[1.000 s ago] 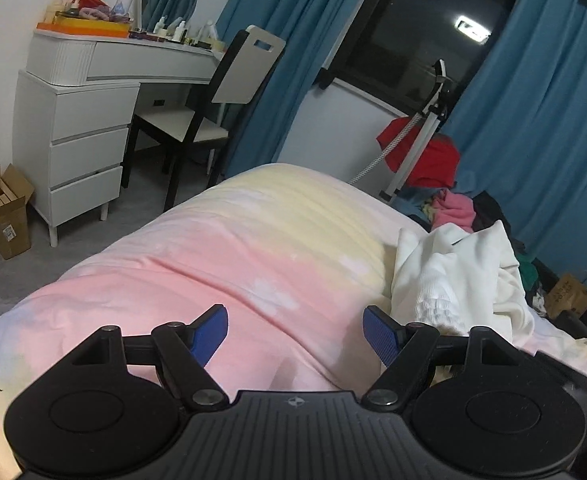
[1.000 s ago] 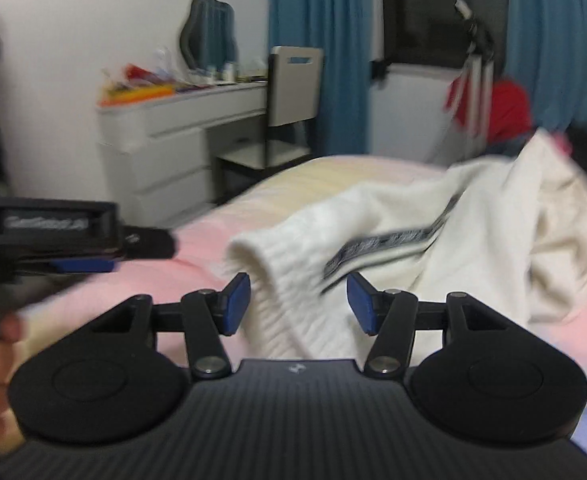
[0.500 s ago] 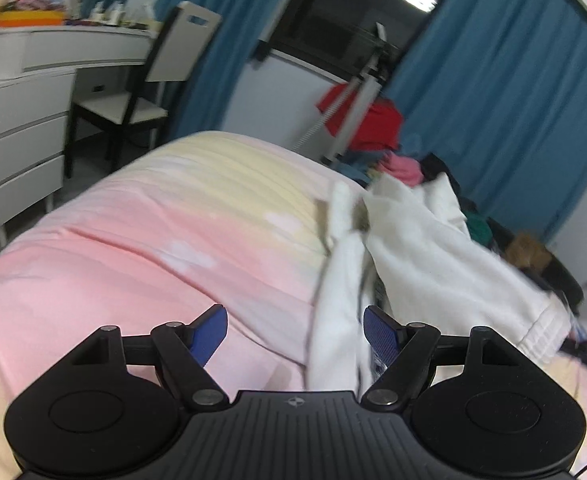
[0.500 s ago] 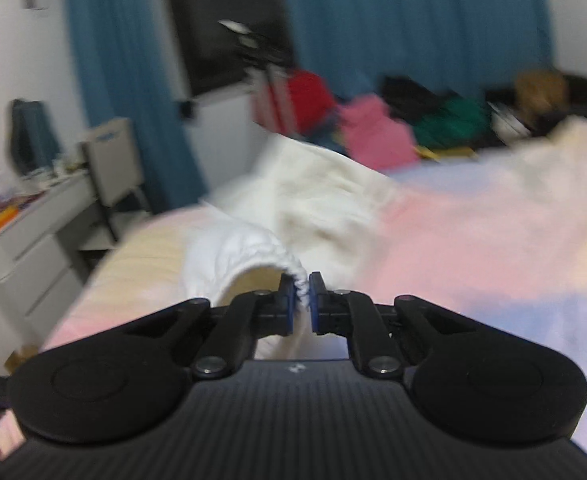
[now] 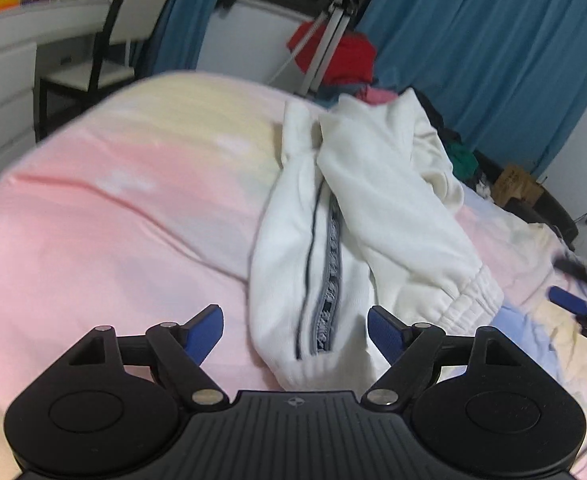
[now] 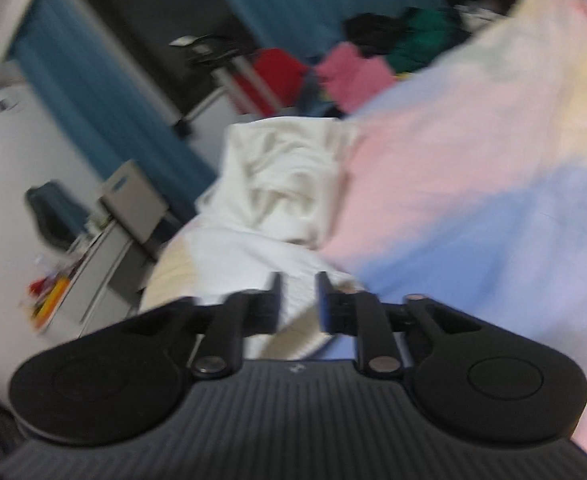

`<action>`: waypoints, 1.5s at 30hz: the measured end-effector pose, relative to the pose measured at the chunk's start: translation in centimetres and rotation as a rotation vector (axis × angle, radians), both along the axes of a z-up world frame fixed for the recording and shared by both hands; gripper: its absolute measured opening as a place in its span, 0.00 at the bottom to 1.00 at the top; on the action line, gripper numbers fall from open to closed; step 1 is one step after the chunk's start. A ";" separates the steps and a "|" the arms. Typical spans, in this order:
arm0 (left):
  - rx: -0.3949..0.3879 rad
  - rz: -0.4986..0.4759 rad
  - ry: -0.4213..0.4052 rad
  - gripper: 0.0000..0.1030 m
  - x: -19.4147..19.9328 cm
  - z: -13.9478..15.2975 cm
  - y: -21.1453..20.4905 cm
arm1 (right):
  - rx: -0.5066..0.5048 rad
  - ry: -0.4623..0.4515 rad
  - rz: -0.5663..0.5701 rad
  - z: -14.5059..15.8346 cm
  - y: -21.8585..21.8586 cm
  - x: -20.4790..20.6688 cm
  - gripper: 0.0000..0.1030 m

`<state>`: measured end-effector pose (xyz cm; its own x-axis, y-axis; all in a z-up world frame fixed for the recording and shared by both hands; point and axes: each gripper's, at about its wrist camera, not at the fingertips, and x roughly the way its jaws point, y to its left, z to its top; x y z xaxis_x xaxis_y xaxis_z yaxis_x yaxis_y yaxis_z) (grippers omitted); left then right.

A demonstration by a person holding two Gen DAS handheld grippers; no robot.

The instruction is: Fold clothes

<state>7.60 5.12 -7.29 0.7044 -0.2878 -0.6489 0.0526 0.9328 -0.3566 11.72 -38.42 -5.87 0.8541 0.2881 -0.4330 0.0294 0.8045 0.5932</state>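
White sweatpants [image 5: 373, 200] with a grey striped side band lie stretched along the pastel bed cover [image 5: 133, 200]. My left gripper [image 5: 295, 332] hovers over a cuff end, its jaws opening; the cuff lies under the gap and touches no pad. One fingertip of my right gripper [image 5: 569, 305] shows at the far right, just past the elastic waistband. In the blurred, tilted right wrist view, my right gripper [image 6: 297, 300] has its jaws opening, with ribbed white fabric of the sweatpants [image 6: 277, 184] in the gap and no pad pressing on it.
A chair [image 5: 125, 20] and a white dresser [image 5: 1, 60] stand left of the bed. Behind it are a metal stand [image 5: 329, 36], a heap of red, pink and green clothes [image 5: 341, 56], blue curtains [image 5: 473, 40] and a cardboard box [image 5: 513, 184].
The right gripper shut on the white elastic edge, pulled it across the bed, and has now let go, rolling sideways. The sweatpants now lie stretched out. The left gripper moved in over them.
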 end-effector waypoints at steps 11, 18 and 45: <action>-0.079 0.026 0.146 0.79 3.1 -4.8 -1.8 | -0.046 0.141 0.229 -6.6 0.4 12.1 0.79; -0.189 0.105 0.122 0.32 3.9 -5.3 -0.2 | 0.098 0.153 0.329 -7.4 0.3 12.1 0.62; -0.306 0.397 0.037 0.59 5.4 -4.0 7.1 | 0.059 0.219 0.219 -4.7 5.7 0.7 0.59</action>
<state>13.00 12.21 -11.28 0.7764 -0.1834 -0.6030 -0.3026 0.7307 -0.6119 12.45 -32.75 -10.57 0.6573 0.4849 -0.5768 -0.0081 0.7700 0.6380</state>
